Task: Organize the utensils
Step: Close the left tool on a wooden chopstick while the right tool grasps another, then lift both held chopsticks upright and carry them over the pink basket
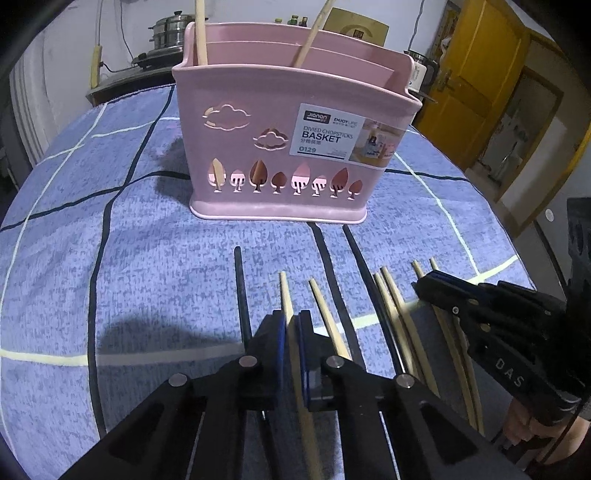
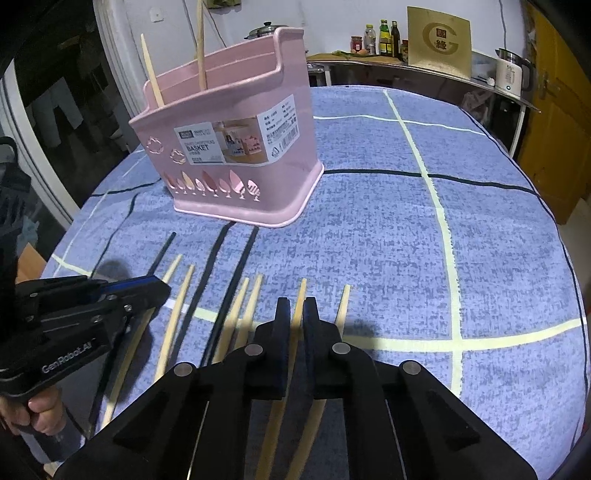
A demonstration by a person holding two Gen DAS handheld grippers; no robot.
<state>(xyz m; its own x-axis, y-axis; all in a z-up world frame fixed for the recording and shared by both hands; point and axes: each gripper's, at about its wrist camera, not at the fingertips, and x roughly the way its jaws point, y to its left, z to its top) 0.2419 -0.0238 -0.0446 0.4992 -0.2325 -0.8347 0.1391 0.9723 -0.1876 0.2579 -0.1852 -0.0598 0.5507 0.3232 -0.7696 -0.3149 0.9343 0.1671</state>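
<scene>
A pink divided chopstick basket (image 1: 258, 155) (image 2: 295, 177) stands upright on the blue checked cloth, with two bamboo chopsticks (image 1: 201, 33) (image 2: 200, 48) standing in it. Several bamboo and black chopsticks lie in a row on the near side of the basket. My left gripper (image 1: 291, 316) is shut on one bamboo chopstick (image 1: 285, 288) near the row's left end, with a black chopstick (image 1: 240, 288) just left of it. My right gripper (image 2: 296, 307) is shut on another bamboo chopstick (image 2: 301, 291) near the row's right end. Each gripper also shows in the other view: right gripper (image 1: 423, 284), left gripper (image 2: 162, 287).
The blue cloth (image 2: 369, 240) covers a round table whose edge curves off on both sides. Behind it is a counter with bottles (image 2: 384, 37), a kettle (image 2: 511, 72) and a steamer pot (image 1: 173, 33). A yellow door (image 1: 480, 81) stands at the right. A hand (image 2: 40, 413) holds the left gripper's handle.
</scene>
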